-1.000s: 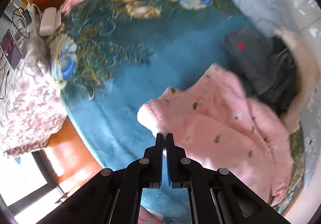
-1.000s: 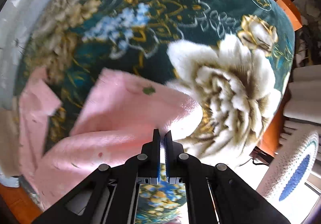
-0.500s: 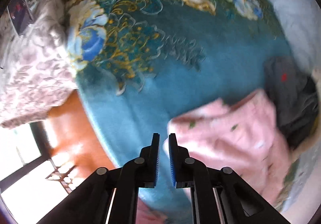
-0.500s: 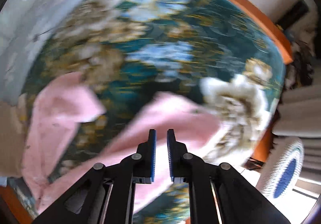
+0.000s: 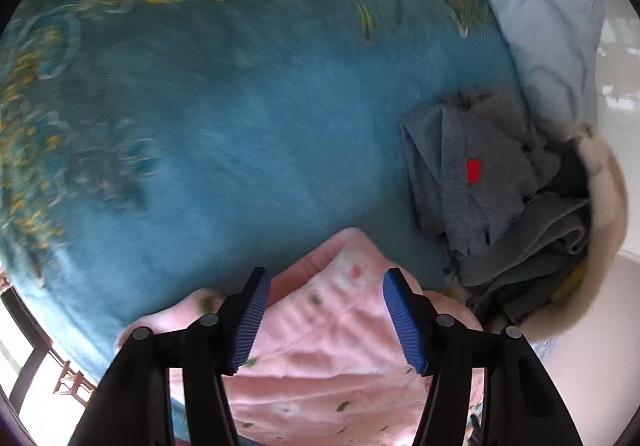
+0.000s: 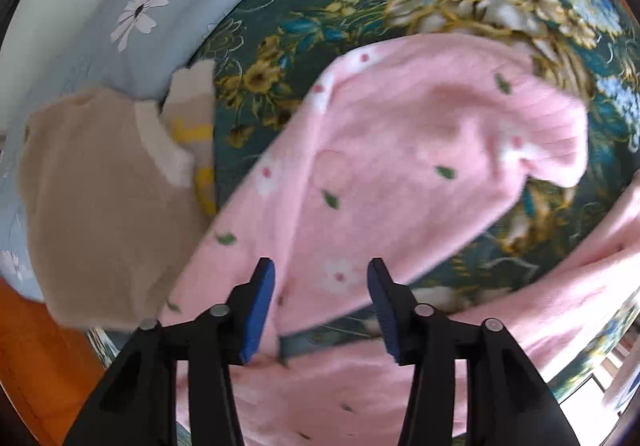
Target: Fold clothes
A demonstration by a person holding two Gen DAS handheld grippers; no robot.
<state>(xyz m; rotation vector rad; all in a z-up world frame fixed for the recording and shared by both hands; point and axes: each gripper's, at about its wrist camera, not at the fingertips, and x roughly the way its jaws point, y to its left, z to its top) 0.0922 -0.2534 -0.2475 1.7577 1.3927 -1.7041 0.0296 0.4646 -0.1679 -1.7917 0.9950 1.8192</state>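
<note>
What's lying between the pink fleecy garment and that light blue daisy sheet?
In the right wrist view, a beige garment lies between the pink garment and the daisy sheet, its collar towards the blanket.

A second ago both my tongs were pinched shut on the pink pajama top (image 6: 400, 150). Now my left tongs (image 5: 324, 282) and right tongs (image 6: 320, 274) are spread wide and gripping nothing, and the top has dropped flat on the blanket (image 5: 240, 150). On the right side the beige sweater (image 6: 100, 206) has come into view.
</note>
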